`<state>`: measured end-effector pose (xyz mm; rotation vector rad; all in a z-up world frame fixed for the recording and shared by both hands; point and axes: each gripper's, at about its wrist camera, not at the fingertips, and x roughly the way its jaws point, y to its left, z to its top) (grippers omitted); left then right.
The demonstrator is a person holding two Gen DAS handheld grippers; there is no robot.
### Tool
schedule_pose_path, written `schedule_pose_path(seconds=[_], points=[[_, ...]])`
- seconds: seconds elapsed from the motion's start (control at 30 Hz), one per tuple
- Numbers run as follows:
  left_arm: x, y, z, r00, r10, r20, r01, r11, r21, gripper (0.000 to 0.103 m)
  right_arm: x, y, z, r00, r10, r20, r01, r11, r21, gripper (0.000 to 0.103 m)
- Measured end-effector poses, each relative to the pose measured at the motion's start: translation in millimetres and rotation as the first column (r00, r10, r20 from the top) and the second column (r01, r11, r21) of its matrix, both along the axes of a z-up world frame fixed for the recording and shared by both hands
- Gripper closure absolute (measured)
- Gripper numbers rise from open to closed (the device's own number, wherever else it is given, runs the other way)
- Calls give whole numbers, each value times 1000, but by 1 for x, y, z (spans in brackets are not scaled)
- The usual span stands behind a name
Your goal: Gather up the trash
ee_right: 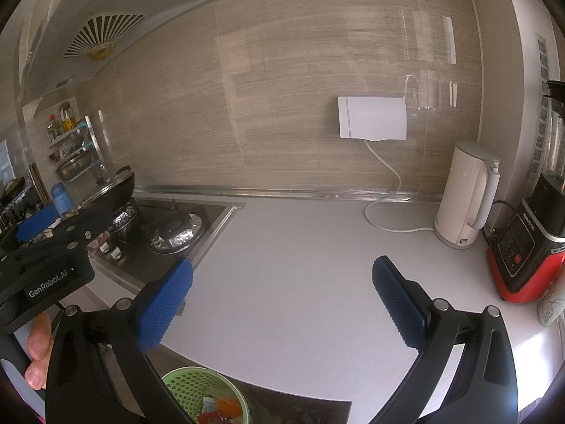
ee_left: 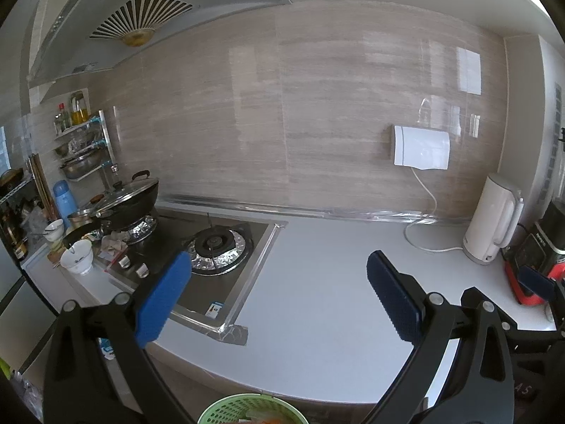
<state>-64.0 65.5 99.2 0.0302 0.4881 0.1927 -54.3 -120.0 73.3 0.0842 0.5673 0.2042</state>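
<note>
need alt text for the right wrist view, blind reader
The open right tool hovers over a bare white counter, a green basket with scraps below it. A white kettle and red blender stand right, the stove left.

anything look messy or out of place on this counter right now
The mess is at the far left: crumpled scraps lie on the stove by the wok, beside a white bowl. The white counter looks tidy. Both the left gripper and right gripper are open, holding nothing.
</note>
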Motion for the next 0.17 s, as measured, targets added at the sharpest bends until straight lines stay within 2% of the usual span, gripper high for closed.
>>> schedule_pose_path(seconds=[0.17], points=[[1,4,-2,1000,3,-8,-3,1000,-19,8,3,-2,-1,1000,5,-2,-5,1000,-2,2]])
